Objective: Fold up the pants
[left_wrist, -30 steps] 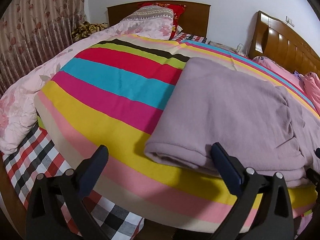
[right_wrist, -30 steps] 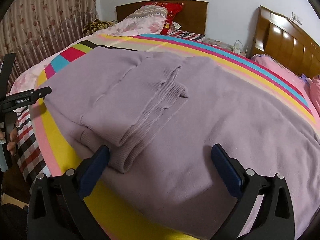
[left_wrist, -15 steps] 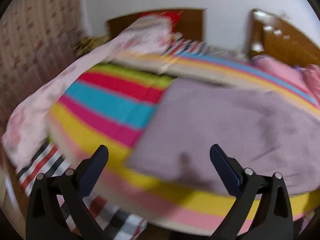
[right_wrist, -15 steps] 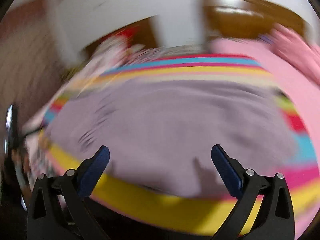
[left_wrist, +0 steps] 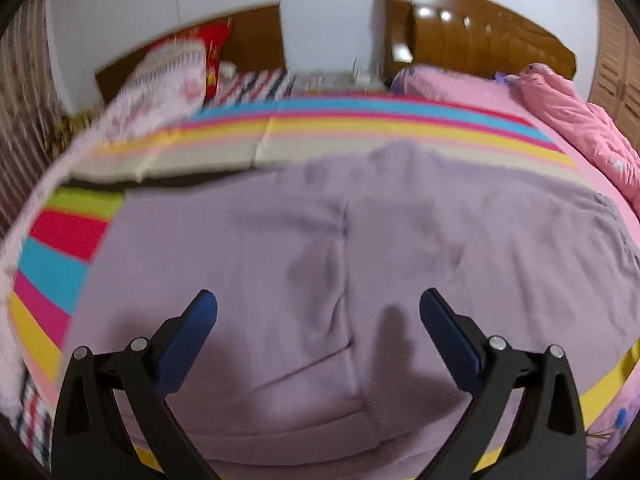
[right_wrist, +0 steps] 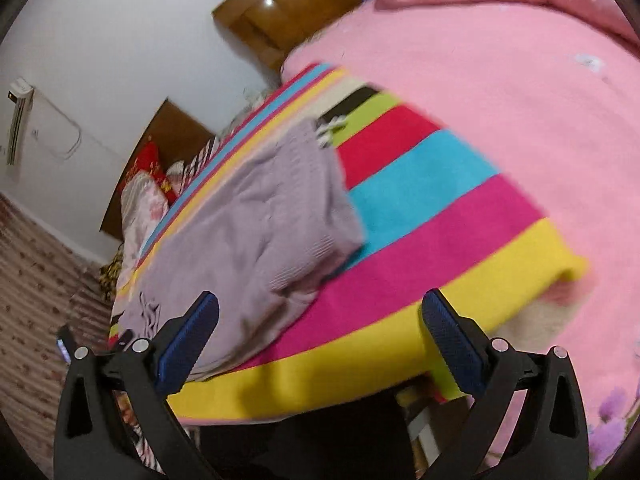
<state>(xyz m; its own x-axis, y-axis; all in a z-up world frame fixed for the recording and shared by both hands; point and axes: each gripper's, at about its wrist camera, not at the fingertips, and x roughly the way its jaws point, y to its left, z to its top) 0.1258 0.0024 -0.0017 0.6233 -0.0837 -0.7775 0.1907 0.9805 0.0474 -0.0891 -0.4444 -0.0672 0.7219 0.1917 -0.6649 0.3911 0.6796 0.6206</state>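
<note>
Nearest in each wrist view are the tongs themselves: the left tongs [left_wrist: 318,310] hang spread wide and empty above the near part of the pants [left_wrist: 340,264], and the right tongs [right_wrist: 320,314] are just as wide apart and hold nothing, tilted over the near edge of the striped blanket [right_wrist: 420,216] to the right of the cloth. The lilac knit pants lie flat on that blanket on the bed, already doubled into a long layered band with a seam or fold edge running away down the middle; in the right view their right end [right_wrist: 320,184] looks turned over and bunched, with a pale drawstring showing at the far corner. So the folding seems partly done, and the judgement is that a further fold and some smoothing are left. Nothing lies on the pants to block a grasp. Farther off sit a floral pillow [left_wrist: 168,80] and a red one at the left headboard, a pink quilt [left_wrist: 568,120] on the right bed, and a wooden headboard [left_wrist: 472,36] against the wall.
</note>
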